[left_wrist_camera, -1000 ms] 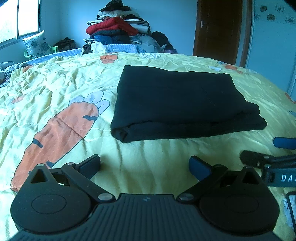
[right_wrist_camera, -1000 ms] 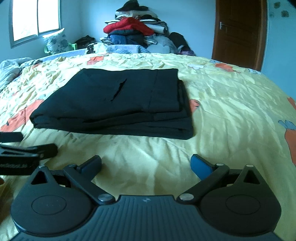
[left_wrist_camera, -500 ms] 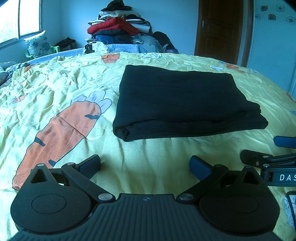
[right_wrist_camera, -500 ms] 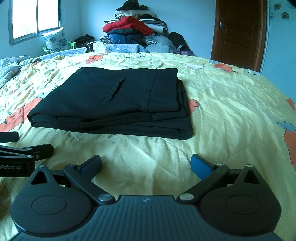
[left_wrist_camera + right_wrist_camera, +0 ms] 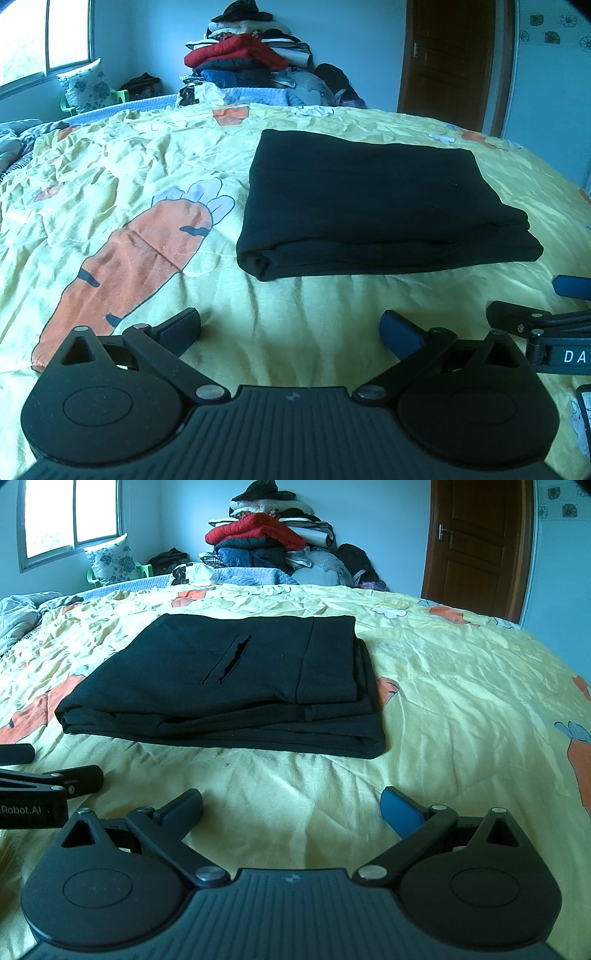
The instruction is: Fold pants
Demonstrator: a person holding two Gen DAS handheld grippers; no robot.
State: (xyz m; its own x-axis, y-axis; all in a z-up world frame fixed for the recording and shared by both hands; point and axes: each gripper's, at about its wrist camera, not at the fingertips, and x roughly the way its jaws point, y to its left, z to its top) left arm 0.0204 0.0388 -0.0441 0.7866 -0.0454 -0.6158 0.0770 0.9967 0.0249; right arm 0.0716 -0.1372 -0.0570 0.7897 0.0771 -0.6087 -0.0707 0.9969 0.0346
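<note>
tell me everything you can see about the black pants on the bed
The black pants are folded into a flat, layered rectangle of soft matte fabric, lying on the yellow carrot-print bedspread. A slit pocket gapes on the top layer, and stacked edges show at the right side. Only the bedspread touches them; both open grippers sit short of them.

Left gripper (image 5: 290, 328) jaws spread, right gripper (image 5: 291, 808) likewise, both empty

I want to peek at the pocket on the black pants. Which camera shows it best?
The right wrist view. There the pocket slit shows plainly as a slanted opening on top of the folded pants. In the left wrist view the pants look like a plain dark block with no pocket visible.
</note>
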